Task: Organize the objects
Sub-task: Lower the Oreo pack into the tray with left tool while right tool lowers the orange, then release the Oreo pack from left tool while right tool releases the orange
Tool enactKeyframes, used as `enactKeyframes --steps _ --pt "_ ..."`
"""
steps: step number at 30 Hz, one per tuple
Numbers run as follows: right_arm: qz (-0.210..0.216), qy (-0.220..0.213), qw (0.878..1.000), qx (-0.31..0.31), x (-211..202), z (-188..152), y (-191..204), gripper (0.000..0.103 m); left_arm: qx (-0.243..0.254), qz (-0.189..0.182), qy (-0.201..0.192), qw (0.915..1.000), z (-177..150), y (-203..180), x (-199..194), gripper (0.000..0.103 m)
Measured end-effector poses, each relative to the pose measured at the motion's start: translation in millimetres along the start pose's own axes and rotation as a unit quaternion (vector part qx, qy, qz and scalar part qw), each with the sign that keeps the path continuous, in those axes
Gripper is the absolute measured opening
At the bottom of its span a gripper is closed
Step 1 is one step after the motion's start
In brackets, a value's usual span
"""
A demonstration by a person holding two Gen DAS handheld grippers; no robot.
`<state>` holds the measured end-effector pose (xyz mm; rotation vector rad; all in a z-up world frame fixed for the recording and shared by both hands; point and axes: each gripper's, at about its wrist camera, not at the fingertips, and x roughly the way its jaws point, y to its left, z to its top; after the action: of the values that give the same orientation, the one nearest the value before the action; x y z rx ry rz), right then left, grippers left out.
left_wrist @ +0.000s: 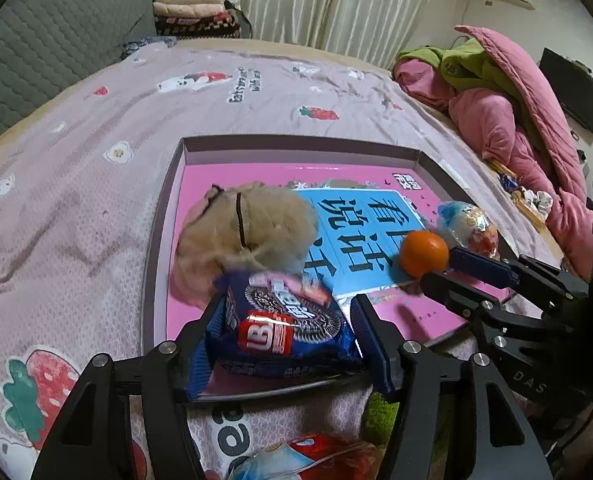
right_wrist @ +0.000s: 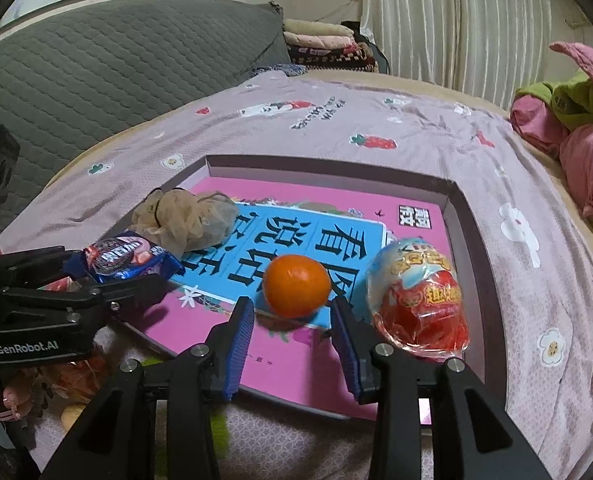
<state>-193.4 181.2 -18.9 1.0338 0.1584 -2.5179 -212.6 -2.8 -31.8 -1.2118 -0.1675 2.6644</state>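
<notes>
A bed (left_wrist: 96, 168) fills both views, spread with a mauve sheet printed with strawberries and small flowers; a grey quilted headboard (right_wrist: 108, 68) stands behind it, with pale curtains (right_wrist: 456, 24) and a stack of folded blankets (left_wrist: 194, 12) beyond. Pink and green bedding (left_wrist: 508, 120) is heaped on one side.

A shallow tray (right_wrist: 472, 232) lies on the sheet, its rim dark, its floor a pink card with a blue panel of large black characters. Four things sit in it. A blue cookie pack (left_wrist: 284, 328), shiny, with a red label and a picture of a dark round biscuit, lies at the tray's near edge. It sits between the blue pads of the left gripper (left_wrist: 288, 344), whose jaws stand wide; both pads lie against the pack's crimped sides, though I cannot tell whether they press on it. Just behind the pack rests a beige mesh bundle (left_wrist: 244, 236), fluffy, with a thin dark band around it.

One orange (right_wrist: 296, 286), round and smooth, rests on the blue panel. The right gripper (right_wrist: 292, 320) reaches around it from the near side with its jaws partly open, a pad to either side of the fruit's lower half and a gap showing at each; the fruit lies on the tray, not lifted. Just beside the orange, touching the right pad's outer side, stands one egg-shaped toy (right_wrist: 420, 300) in clear wrap, pale blue on top and red below.

Below the tray, more wrapped snacks (left_wrist: 296, 460) lie on the sheet, blurred and partly cut off.
</notes>
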Motion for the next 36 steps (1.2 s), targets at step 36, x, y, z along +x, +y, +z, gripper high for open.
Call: enactKeyframes --steps 36 --pt "0.0 -0.033 0.999 0.019 -17.5 6.8 -8.7 0.052 -0.011 -0.01 -0.058 0.9982 9.7 6.5 -26.8 0.07"
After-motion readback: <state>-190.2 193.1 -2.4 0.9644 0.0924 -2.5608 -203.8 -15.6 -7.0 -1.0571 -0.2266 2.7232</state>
